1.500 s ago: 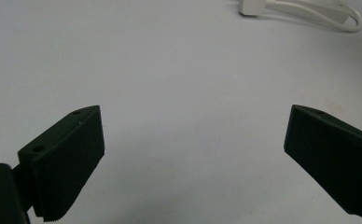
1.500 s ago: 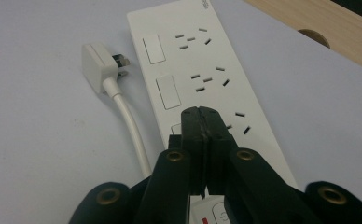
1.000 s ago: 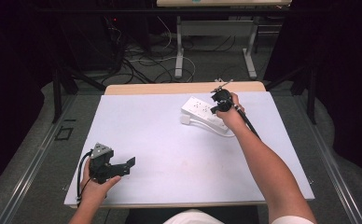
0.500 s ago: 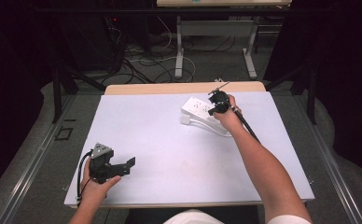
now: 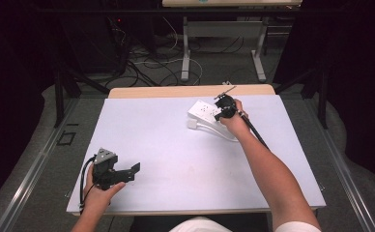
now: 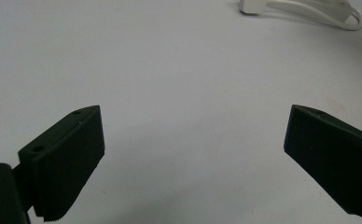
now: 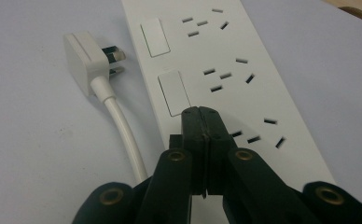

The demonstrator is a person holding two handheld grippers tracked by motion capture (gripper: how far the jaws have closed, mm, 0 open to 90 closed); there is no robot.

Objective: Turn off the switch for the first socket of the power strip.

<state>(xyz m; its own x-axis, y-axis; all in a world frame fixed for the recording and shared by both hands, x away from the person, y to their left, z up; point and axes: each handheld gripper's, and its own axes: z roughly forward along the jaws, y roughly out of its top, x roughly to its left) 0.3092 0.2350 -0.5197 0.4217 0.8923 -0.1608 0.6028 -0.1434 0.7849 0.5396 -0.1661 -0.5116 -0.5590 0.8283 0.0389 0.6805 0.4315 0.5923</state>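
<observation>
A person in a short white sleeve (image 5: 292, 226), forearms bare, works with two black two-jaw hand-held grippers. The left gripper (image 5: 112, 171) carries a grey three-cornered plate (image 5: 105, 155) and a black trailing cable (image 5: 85, 176). The right gripper (image 7: 202, 123) shows brass-coloured rivets (image 7: 175, 155) on black linkage arms and ridged jaw faces.

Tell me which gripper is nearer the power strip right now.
Right. The right gripper hangs closed over the power strip, tips by a rocker switch. The left gripper sits open at the table's near-left edge, well away.
</observation>
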